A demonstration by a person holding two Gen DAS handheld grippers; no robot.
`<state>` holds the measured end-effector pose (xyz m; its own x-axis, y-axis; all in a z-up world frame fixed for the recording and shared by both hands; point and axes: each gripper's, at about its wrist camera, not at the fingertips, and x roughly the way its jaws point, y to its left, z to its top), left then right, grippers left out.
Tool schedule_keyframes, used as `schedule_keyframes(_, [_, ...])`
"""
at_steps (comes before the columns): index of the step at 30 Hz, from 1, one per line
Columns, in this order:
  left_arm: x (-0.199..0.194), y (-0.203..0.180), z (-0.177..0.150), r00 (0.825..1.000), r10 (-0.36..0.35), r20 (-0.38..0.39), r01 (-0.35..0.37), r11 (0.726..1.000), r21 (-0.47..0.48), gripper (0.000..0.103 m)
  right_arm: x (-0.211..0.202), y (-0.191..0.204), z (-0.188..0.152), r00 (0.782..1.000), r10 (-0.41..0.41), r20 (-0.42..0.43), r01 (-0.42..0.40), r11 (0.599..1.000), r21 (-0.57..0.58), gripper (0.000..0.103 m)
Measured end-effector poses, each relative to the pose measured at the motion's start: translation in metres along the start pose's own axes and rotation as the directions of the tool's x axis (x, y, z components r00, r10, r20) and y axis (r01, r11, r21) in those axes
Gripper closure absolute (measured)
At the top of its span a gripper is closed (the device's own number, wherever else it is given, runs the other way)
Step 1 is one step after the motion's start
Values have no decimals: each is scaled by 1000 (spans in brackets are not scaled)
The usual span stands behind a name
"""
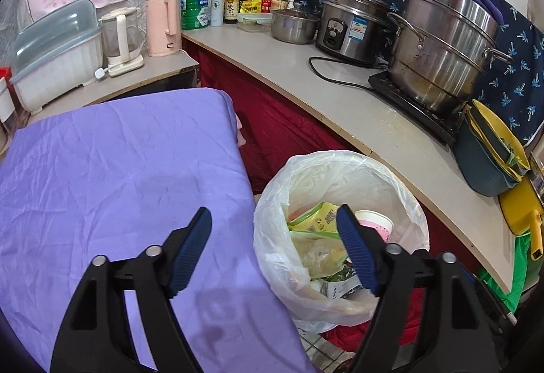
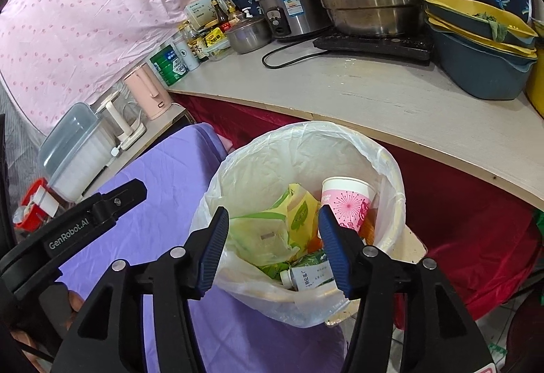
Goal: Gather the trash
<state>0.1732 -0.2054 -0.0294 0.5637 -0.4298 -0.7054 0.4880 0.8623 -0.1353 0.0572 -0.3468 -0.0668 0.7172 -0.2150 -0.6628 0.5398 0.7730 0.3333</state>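
A trash bin lined with a white plastic bag stands on the floor between the purple-covered table and the counter. Inside lie a pink-patterned paper cup, yellow-green wrappers, a green carton and a small white bottle. My left gripper is open and empty, over the table edge beside the bin. My right gripper is open and empty, right above the bin's mouth. The left gripper's body shows at the left of the right wrist view.
A purple cloth covers the table at left. The beige counter holds steel pots, a rice cooker, an induction hob, bottles, stacked yellow and blue basins. A pink kettle and dish box stand behind. Red cloth hangs under the counter.
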Motion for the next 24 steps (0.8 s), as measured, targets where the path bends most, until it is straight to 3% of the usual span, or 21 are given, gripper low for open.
schedule_keyframes(13, [-32,11,-27,996,85,6,-86,995,56,29,-33,8,-28,999,-34,5,34,998,-58,41])
schedule_keyframes(19, [-43,15,-43,994,111,3,-111,991,70,20,-44,8,-41,999,-46,1,46,996,-71,40])
schedule_keyframes(24, [-54,16,-56,991,136,16,-137,985,101,15,-53,8,-52,997,-75,-3,75,993,-90,33])
